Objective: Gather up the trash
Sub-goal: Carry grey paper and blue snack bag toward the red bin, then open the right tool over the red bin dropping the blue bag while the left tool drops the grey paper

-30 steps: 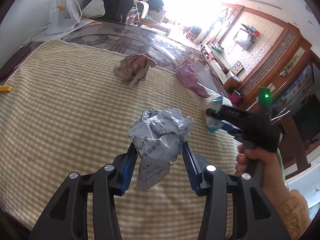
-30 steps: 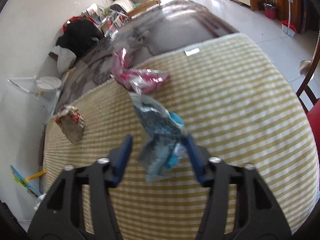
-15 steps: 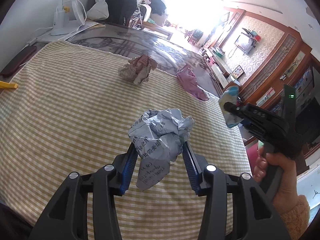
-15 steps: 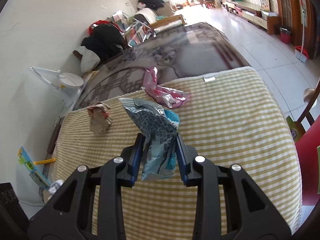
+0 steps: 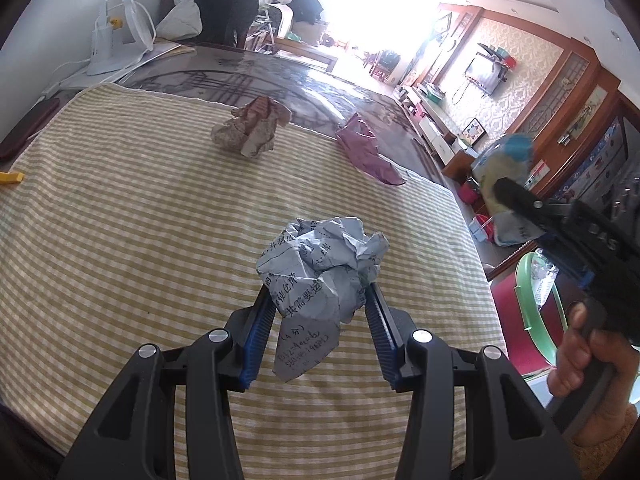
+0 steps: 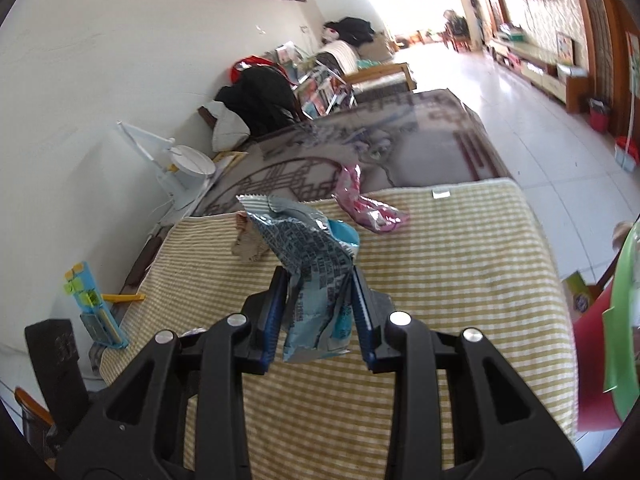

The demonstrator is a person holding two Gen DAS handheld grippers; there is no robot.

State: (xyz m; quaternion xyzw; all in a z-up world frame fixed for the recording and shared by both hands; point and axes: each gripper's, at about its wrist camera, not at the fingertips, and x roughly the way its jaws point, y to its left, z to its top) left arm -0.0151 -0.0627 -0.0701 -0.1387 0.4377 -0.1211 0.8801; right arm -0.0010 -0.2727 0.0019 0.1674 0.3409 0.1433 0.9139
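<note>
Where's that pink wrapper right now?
The pink wrapper lies at the far edge of the checked cloth, beyond the blue snack bag; in the left view, right of the brownish paper wad.

Crumpled grey paper ball (image 5: 324, 268), printed with dark characters, sits pinched off the striped cloth, one flat flap hanging down at 6 o'clock. The silver-blue snack wrapper (image 6: 312, 268) stands upright and creased, its serrated top edge flaring toward 11 o'clock, likewise clamped. On the cloth, a brownish paper wad (image 5: 252, 128) lies at 11 o'clock from the ball; the pink wrapper (image 5: 366, 152) lies flat at 1 o'clock, near the cloth's far edge.
</note>
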